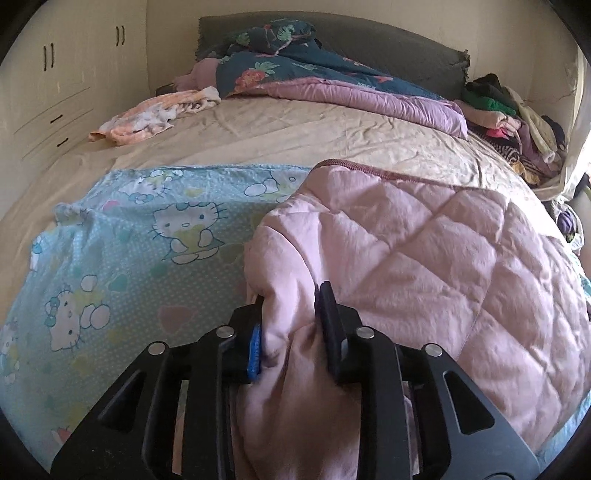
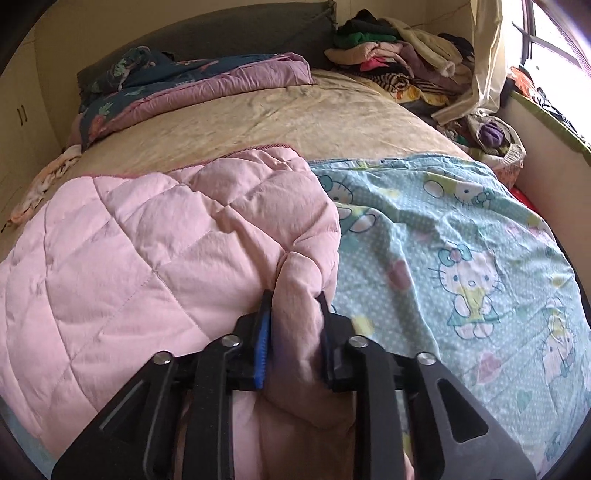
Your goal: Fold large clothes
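A pink quilted blanket point(image 1: 424, 251) lies folded over its light blue Hello Kitty side point(image 1: 122, 240) on the bed. My left gripper point(image 1: 290, 299) is shut on a bunched edge of the pink blanket at its left side. In the right wrist view the same pink blanket point(image 2: 147, 240) fills the left, with the blue cartoon side point(image 2: 461, 251) to the right. My right gripper point(image 2: 295, 299) is shut on a bunched fold of the pink blanket at its right edge.
The beige bed sheet point(image 1: 295, 133) stretches beyond. A teal and mauve quilt point(image 1: 332, 85) lies at the headboard. A peach garment point(image 1: 147, 118) lies far left. A pile of clothes point(image 2: 406, 55) sits far right, near a window point(image 2: 554, 33). Cupboards point(image 1: 55, 81) stand on the left.
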Demonstrator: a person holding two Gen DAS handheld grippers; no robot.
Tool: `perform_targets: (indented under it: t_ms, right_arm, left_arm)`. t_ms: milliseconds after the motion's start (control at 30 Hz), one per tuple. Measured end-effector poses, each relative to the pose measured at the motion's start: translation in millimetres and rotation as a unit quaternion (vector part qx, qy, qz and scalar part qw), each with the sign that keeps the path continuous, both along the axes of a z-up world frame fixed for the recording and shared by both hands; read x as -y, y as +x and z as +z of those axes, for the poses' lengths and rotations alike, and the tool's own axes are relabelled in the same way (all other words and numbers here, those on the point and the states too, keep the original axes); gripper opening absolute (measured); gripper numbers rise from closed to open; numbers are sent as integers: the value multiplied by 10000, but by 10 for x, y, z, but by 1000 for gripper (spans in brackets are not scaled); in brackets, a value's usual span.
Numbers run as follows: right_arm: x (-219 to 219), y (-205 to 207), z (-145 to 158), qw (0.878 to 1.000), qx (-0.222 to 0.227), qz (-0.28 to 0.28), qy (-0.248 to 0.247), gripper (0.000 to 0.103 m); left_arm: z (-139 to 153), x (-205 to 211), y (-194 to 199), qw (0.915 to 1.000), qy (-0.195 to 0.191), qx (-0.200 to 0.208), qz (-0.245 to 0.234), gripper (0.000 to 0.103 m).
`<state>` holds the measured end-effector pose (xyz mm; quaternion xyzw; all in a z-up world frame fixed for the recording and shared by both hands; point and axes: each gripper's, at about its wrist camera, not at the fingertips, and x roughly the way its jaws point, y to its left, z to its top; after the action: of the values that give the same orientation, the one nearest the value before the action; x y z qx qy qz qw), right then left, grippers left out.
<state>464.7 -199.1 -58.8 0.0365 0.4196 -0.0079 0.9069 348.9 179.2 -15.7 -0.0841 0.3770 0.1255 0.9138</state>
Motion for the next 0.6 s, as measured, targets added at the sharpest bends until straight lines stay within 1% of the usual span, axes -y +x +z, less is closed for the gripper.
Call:
perform_targets:
  t_ms: [33,67,100,133,167,200,233,267,300,333,400,433,533,600]
  right_arm:
    - [12,-46,37,10000,31,-43,34,44]
    - [39,-82,73,9999,67,-62,114,52]
    - [71,-137,120,9996,128,-77,239,64]
    - [99,-196,175,9993,213,-109,304,73]
    - [113,-264,238,9989,312,-124,326,77]
    - [116,-313,289,9986,371,-110,351,87]
    - [125,-395,362,9979,470,-85,428,96]
    - [131,-465,427,9972,560,-71,498,98]
    - [137,-546,499,9961,667,-40,577,98]
    - [139,-616,565,9953,731,-4,632,99]
    - [139,-744,678,9940,839,72,703,99]
    - [138,-820,738,9932,901,107,729,99]
    - [132,-1009,873,9909,1072,186,797,99]
    - [105,-1135,942,9894,1160,233,836,99]
  left_arm:
    - [19,-4,-24,10000,-27,-7,-10,24]
    - [30,-15,-38,10000,-46,-2,-15,30]
    - [53,-17,-67,10000,-62,11,-20,37]
    - [92,-16,-111,10000,-78,40,-34,40]
    - [121,-6,-141,9999,-89,72,-48,46]
    - [156,8,-176,9999,-86,94,-57,53]
    - [188,20,-206,9999,-76,110,-68,56]
    - [232,46,-251,9998,-66,143,-101,61]
    - [265,62,-283,9998,-65,163,-115,68]
    - [301,82,-320,9997,-74,188,-125,73]
    - [377,116,-407,9995,-106,256,-132,87]
    - [427,136,-463,9994,-113,311,-128,92]
    - [543,189,-618,9984,-255,470,-185,94]
    - [602,236,-688,9983,-230,495,-207,94]
